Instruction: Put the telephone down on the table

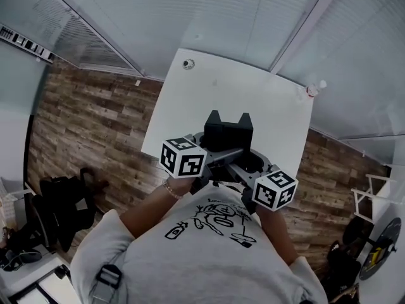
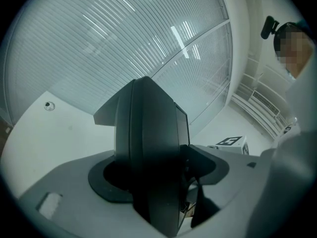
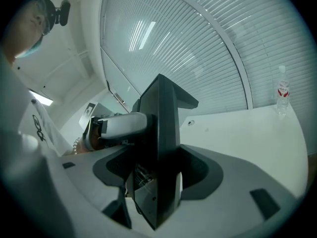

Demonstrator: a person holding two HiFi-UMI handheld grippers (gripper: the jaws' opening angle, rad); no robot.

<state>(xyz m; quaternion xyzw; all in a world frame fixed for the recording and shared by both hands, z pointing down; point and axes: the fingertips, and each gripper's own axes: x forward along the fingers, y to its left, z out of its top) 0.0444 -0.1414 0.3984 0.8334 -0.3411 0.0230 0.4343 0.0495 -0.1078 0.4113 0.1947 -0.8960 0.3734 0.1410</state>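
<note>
Tabletop [image 1: 253, 87] lies below the telephone [image 1: 228, 135], which I read as the dark slab held aloft over its near edge. Left gripper [image 1: 213, 116] and right gripper [image 1: 245, 118] both pinch it. Carrying step: next I lower it level, then release.

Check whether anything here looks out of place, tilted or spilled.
Nothing stands out: the left gripper and right gripper together hold the telephone over the table, and the bottle stands upright at its far corner.
</note>
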